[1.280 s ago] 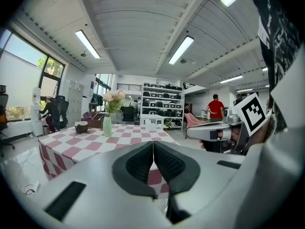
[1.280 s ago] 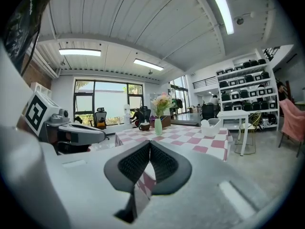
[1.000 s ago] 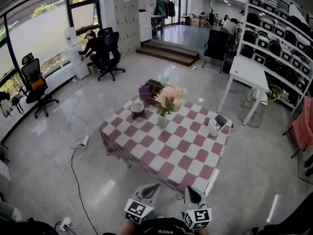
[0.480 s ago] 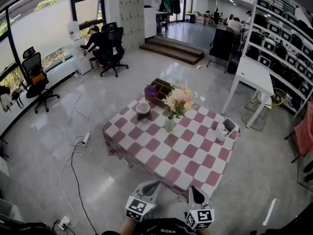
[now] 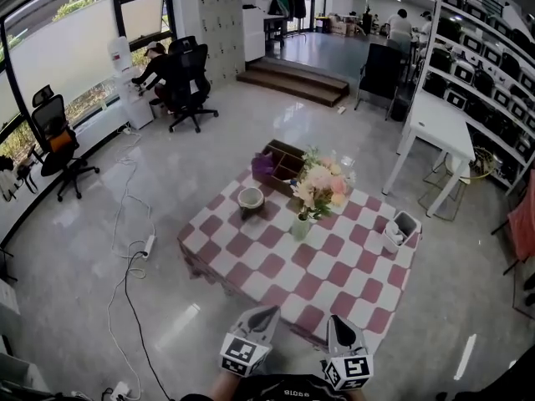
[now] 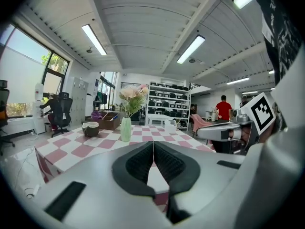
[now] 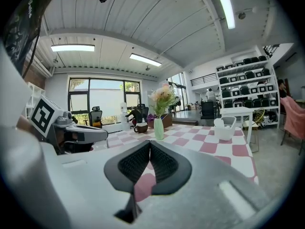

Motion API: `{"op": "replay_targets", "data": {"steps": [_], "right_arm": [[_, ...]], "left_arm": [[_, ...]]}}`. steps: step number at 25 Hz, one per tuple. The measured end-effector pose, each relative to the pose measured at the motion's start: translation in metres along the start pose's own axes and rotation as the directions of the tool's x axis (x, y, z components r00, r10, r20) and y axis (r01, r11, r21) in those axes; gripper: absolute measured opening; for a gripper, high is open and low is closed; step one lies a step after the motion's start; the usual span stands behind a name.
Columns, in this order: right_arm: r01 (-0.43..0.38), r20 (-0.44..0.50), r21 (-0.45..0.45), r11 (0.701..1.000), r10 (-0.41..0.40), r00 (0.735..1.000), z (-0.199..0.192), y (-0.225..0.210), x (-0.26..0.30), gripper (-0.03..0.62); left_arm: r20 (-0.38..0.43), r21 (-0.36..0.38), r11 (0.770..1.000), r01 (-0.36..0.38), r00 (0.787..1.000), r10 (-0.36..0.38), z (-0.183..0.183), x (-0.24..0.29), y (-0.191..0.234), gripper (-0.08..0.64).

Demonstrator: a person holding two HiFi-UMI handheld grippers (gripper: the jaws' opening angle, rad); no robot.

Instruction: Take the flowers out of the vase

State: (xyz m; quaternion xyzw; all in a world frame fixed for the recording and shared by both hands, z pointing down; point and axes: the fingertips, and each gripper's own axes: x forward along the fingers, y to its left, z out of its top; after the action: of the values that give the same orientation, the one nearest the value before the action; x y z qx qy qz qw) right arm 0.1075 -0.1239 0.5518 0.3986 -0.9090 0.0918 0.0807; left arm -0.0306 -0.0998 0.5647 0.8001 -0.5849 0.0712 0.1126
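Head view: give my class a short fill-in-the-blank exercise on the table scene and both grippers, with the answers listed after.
1. The flowers stand in a pale ____ vase.
2. The tablecloth is checked in pink and ____.
3. The left gripper and right gripper hold nothing, and their jaws are ____.
Answers: green; white; shut.

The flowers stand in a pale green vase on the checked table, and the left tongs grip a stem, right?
Not the last part. The left gripper view shows the left tongs shut and empty, well short of the flowers, which do stand in the pale green vase on the checked table.
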Motion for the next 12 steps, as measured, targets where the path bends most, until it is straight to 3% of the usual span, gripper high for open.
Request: {"op": "replay_targets", "data": {"steps": [12], "right_arm": [[0.036, -0.003, 0.027, 0.999, -0.036, 0.999, 0.024, 0.006, 0.068, 0.006]], "left_arm": [[0.015, 0.026, 0.999, 0.034, 0.999, -0.034, 0.035, 0.033, 0.07, 0.012]]}}
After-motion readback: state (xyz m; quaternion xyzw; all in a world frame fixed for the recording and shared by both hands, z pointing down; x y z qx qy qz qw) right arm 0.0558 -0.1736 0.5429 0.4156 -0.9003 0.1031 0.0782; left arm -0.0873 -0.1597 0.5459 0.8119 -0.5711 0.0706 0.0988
